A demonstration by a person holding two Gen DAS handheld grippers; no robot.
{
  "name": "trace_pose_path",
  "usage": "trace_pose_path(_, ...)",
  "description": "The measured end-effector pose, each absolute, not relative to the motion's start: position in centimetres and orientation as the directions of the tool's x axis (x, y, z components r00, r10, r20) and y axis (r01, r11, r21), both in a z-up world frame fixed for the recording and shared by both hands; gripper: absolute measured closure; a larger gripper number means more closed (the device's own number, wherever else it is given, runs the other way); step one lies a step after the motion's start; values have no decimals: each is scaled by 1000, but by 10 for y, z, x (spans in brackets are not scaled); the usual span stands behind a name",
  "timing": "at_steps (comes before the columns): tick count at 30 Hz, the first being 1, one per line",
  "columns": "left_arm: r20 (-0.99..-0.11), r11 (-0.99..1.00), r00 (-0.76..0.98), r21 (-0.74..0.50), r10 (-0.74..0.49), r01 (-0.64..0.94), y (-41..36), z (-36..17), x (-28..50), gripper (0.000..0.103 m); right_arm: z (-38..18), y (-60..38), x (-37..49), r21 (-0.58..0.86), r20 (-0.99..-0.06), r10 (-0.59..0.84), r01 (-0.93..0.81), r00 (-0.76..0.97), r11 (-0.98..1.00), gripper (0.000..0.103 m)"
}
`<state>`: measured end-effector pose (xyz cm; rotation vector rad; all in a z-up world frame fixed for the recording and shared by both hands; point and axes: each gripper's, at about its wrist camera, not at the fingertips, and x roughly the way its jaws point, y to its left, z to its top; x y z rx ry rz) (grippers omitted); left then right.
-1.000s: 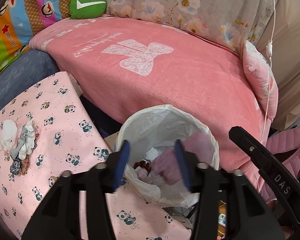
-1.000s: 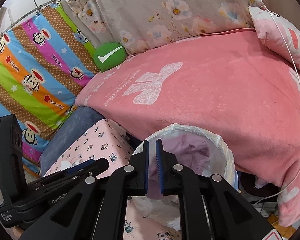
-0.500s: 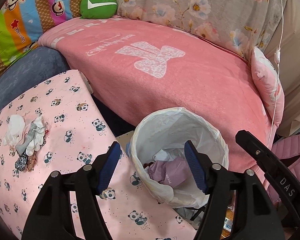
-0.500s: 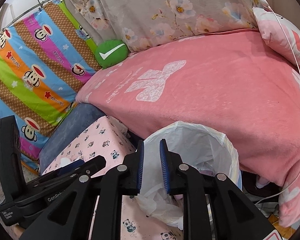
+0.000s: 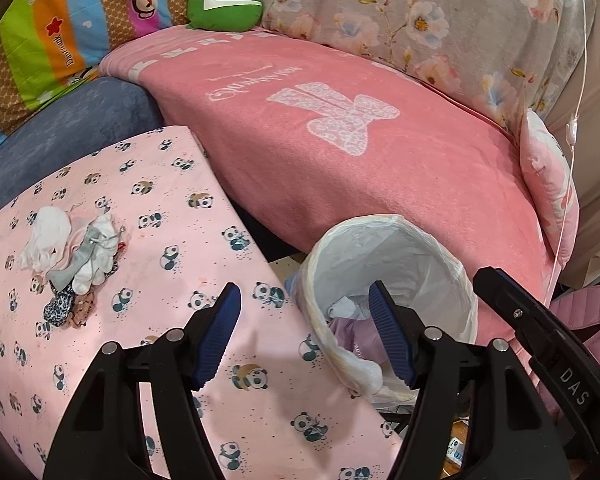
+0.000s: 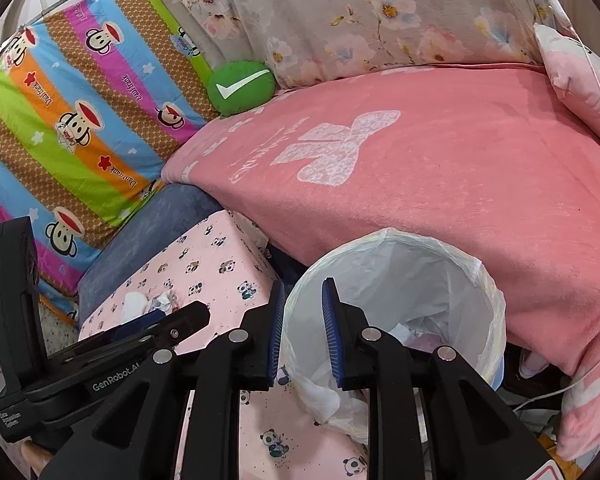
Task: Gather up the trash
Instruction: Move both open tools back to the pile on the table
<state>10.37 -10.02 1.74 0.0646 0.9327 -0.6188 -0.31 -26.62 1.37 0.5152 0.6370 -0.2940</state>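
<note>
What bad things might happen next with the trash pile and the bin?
The trash pile is loose scraps on the panda cloth, so bits may drop on the way to the bin. The bin's thin liner hangs loose near the right gripper, whose empty jaws are opening, and might snag.

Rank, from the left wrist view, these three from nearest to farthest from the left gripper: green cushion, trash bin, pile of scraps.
1. Trash bin, just right of the left gripper.
2. Pile of scraps, left, on the panda cloth.
3. Green cushion, far back.
</note>
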Motion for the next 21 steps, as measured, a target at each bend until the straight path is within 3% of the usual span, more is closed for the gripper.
trace_pose_path(13, -781, 892, 494, -171, -382, 419, -41, 3, 123, 39, 9, -209, 32, 271, -670, -79, 342, 738, 900, 75)
trace_pose_path(16, -788, 912, 510, -152, -344, 382, -23, -3, 130, 32, 6, -196, 39, 260, -677, -67, 323, 733, 910, 72)
trace_pose_path(21, -803, 940, 523, -129, -286, 316, 15, -17, 144, 30, -2, -168, 56, 241, -696, -34, 278, 717, 930, 69)
